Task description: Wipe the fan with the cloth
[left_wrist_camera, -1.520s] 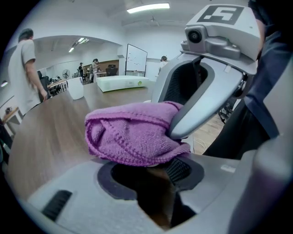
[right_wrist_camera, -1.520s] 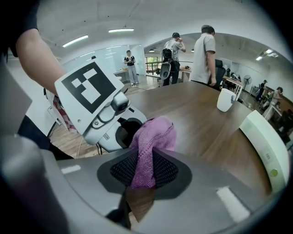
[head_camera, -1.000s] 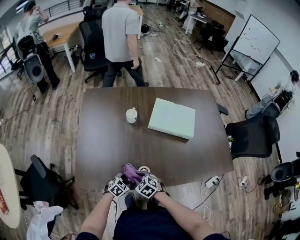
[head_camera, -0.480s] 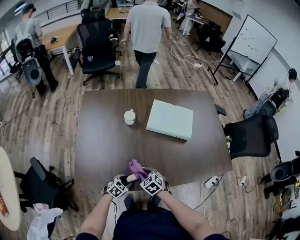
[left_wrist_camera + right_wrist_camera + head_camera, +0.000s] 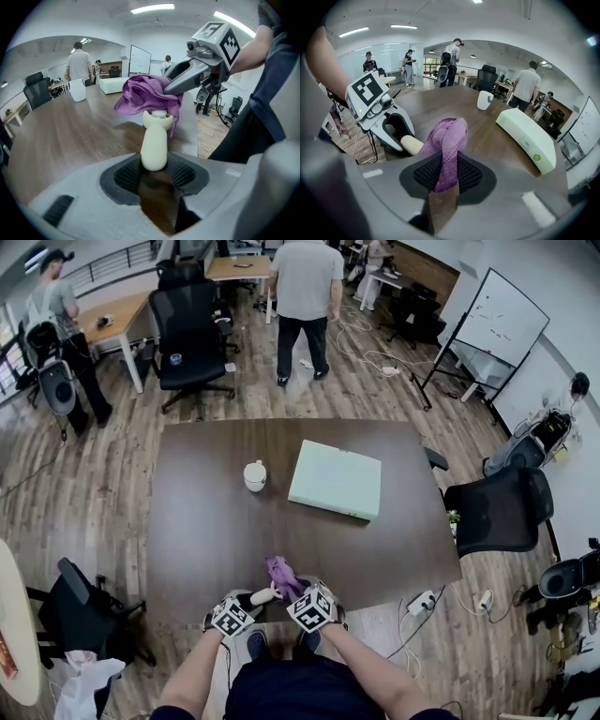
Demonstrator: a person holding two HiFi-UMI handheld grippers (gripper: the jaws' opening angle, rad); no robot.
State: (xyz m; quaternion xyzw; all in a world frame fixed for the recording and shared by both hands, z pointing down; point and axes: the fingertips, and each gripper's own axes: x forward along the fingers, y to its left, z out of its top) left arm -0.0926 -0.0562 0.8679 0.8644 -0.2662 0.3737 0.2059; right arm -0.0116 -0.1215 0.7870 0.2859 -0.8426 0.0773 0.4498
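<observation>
A small cream hand-held fan (image 5: 154, 145) is held by its handle in my left gripper (image 5: 154, 166), whose jaws are shut on it. The fan's head is draped by a purple cloth (image 5: 147, 93). My right gripper (image 5: 446, 176) is shut on that cloth (image 5: 447, 140) and presses it onto the fan's head from the right. In the head view both grippers meet at the table's near edge: left gripper (image 5: 251, 601), right gripper (image 5: 294, 590), cloth (image 5: 279, 570) bunched above the fan handle (image 5: 265, 595). The fan's blades are hidden under the cloth.
The dark wooden table (image 5: 206, 521) carries a white cup (image 5: 254, 474) and a flat pale box (image 5: 336, 479) farther away. A black office chair (image 5: 492, 512) stands at the table's right. A person (image 5: 305, 287) stands beyond the far edge near another chair (image 5: 192, 334).
The right gripper has carried the purple cloth to the right across the fan's head and rolled a little. The left gripper and fan kept still. The person beyond the table walked farther away.
</observation>
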